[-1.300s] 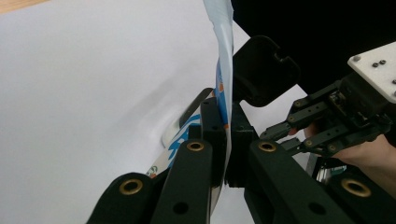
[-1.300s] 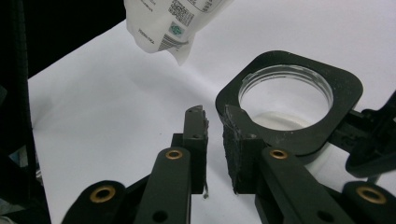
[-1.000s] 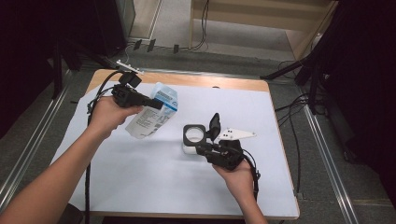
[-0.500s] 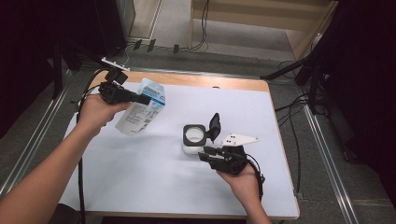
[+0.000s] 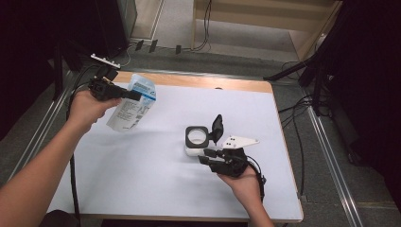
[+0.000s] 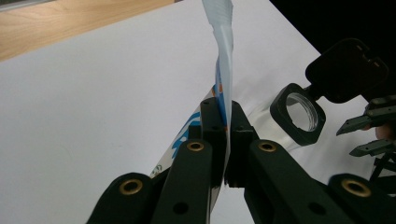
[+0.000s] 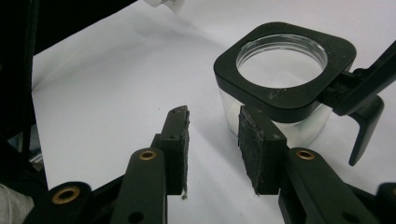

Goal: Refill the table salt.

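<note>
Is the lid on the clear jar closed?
No, the jar stands open, with its black flip lid hinged up beside the round mouth.

A wooden table [image 5: 246, 85] under white sheeting [image 5: 156, 170] bears a clear black-lidded jar [image 5: 196, 141].

High view: fixed overhead, facing forward and down over the white-covered wooden counter [image 5: 156, 179]. Left gripper view: close along its jaws, looking across the counter. Right gripper view: close, low. All share the clear jar with black square collar [image 5: 196, 140].
</note>
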{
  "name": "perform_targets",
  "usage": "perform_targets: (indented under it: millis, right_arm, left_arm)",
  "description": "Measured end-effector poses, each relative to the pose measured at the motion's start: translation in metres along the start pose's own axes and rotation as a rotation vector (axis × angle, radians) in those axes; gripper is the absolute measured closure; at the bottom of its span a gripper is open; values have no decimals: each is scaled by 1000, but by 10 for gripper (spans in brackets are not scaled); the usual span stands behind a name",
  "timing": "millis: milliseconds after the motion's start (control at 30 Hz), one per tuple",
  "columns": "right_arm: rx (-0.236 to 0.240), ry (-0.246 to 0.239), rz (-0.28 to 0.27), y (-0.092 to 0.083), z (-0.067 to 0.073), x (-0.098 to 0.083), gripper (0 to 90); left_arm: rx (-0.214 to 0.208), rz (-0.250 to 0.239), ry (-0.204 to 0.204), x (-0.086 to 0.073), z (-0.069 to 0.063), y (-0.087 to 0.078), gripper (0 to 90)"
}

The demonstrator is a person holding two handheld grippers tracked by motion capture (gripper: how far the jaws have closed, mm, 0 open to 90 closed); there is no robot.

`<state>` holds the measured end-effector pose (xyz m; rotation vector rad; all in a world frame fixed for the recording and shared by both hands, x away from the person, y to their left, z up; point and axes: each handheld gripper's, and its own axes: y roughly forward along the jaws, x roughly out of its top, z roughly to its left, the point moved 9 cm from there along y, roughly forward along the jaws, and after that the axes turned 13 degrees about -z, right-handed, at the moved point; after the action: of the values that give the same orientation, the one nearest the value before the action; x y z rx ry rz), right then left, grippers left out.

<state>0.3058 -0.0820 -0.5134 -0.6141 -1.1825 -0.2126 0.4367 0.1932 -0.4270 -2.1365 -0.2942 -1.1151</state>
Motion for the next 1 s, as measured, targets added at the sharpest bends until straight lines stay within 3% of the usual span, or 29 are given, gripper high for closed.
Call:
perform_targets:
  millis: [167, 367, 567, 1000]
  right_arm:
    - [-3, 2, -6, -1, -3, 1, 640]
    - [-7, 13, -11, -2, -4, 1, 637]
    - [-14, 16, -13, -4, -5, 0, 637]
    - [-35, 14, -22, -9, -7, -1, 624]
  left_arm:
    - [0, -18, -16, 3, 11, 2, 900]
    - [37, -14, -8, 0, 25, 15, 900]
    - [64, 19, -19, -10, 39, 26, 900]
    - [40, 4, -35, -21, 40, 15, 900]
